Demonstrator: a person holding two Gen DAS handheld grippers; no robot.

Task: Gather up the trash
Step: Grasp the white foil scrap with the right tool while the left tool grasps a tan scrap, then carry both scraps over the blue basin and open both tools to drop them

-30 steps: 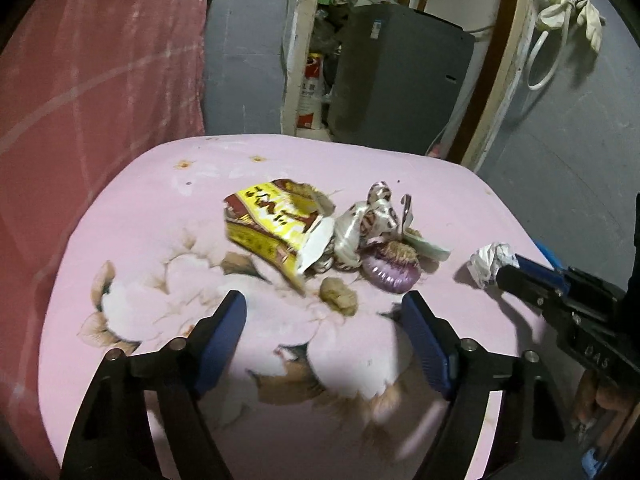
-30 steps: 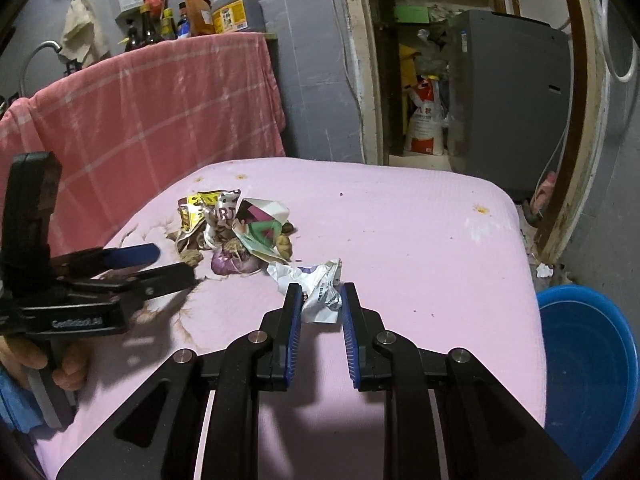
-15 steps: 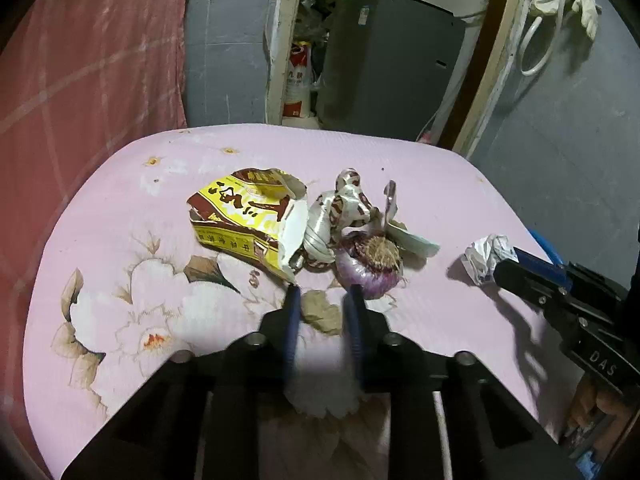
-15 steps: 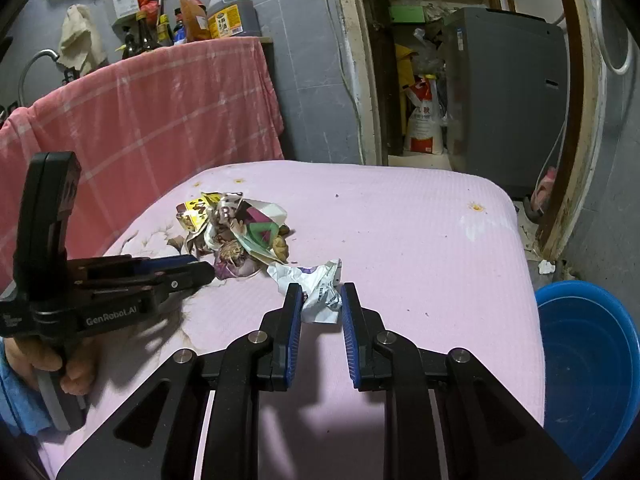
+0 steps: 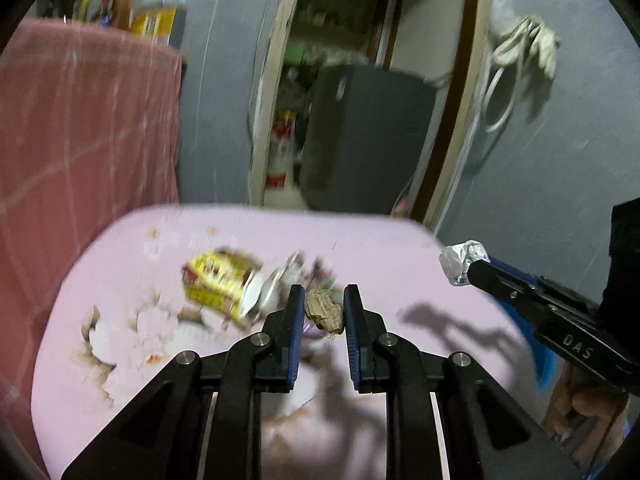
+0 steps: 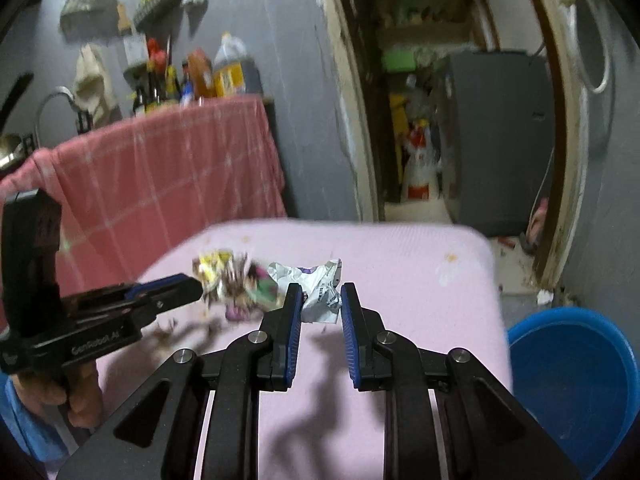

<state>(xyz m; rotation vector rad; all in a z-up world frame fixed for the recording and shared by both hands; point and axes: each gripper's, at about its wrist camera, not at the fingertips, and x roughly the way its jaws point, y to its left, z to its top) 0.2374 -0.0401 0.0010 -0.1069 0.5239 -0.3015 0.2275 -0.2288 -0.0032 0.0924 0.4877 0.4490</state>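
My left gripper is shut on a small brown crumpled scrap, lifted above the pink flowered table. Behind it on the table lies the blurred trash pile with a yellow snack wrapper. My right gripper is shut on a crumpled white wrapper, also raised off the table. The left wrist view shows that right gripper at the right with the white wrapper at its tip. In the right wrist view the left gripper reaches in from the left beside the trash pile.
A blue basin stands on the floor right of the table. A pink checked cloth covers a counter with bottles behind on the left. A doorway with a grey appliance lies beyond the table. A hand holds the left gripper.
The left gripper went from wide open to shut on the brown scrap, then lifted it off the table. The right gripper rose too, carrying the white wrapper up.
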